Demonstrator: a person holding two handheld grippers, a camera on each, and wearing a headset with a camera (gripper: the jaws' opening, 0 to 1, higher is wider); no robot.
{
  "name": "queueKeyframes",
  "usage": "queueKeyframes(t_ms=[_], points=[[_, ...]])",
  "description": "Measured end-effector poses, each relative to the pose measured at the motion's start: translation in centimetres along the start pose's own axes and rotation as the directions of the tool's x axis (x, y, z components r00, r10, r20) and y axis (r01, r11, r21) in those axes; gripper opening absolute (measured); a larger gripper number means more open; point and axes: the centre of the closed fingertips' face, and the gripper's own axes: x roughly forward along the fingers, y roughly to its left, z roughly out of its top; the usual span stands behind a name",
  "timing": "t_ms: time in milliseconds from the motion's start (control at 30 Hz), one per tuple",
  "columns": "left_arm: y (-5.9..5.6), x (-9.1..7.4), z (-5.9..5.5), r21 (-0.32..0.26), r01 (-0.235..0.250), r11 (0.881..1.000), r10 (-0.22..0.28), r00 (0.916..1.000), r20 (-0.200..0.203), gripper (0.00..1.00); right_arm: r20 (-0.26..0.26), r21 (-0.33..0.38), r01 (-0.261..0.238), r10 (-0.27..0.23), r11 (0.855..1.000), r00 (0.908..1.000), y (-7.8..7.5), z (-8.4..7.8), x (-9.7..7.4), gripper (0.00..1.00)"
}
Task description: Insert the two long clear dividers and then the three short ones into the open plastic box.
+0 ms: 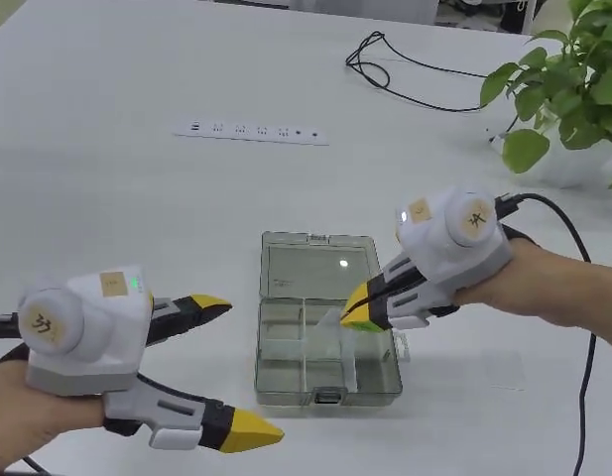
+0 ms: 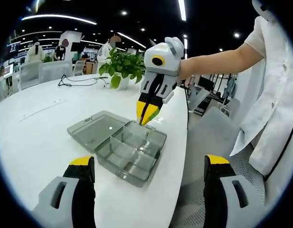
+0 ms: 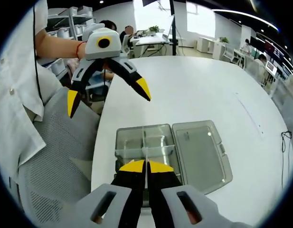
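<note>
The box [image 1: 286, 395] is laid open on the table [image 1: 137, 218]. Some dividers are already set inside it, but how many cannot be told. One more divider [image 1: 335, 324] is pinched in the closed jaws of the right gripper [image 1: 357, 313], just over the box, so more is left to do. The left gripper [image 1: 248, 369] is spread wide, with nothing held. The pinched divider is seen edge-on in the right gripper view. The little rooms are seen better in the left gripper view.
</note>
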Motion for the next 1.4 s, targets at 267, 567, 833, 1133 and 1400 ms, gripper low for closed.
queueKeyframes(t_ms=[267,567,833,1133,1400], points=[[-0.1,0.2,-0.1,-0.001,0.004,1.0,-0.004,1.0,0.0,0.98,-0.012,-0.107,0.0,-0.001,0.994,0.9999,0.6,0.3,0.7,0.02],[-0.1,0.3,-0.2,-0.004,0.005,1.0,-0.005,1.0,0.001,0.98,-0.024,-0.104,0.003,-0.006,0.995,0.9997,0.5,0.1,1.2,0.02],[0.0,0.3,-0.2,-0.008,0.004,1.0,-0.004,1.0,0.003,0.97,0.003,-0.092,0.011,-0.011,0.996,0.9999,0.5,0.2,1.2,0.02],[0.1,0.3,-0.2,-0.007,0.005,1.0,-0.005,1.0,0.004,0.97,0.015,-0.103,0.015,-0.013,0.995,0.9998,0.5,0.4,1.4,0.02],[0.1,0.3,-0.4,-0.005,0.009,1.0,-0.009,0.9999,-0.005,0.98,-0.018,-0.09,0.012,-0.013,0.996,0.9997,0.5,-0.1,2.4,0.02]])
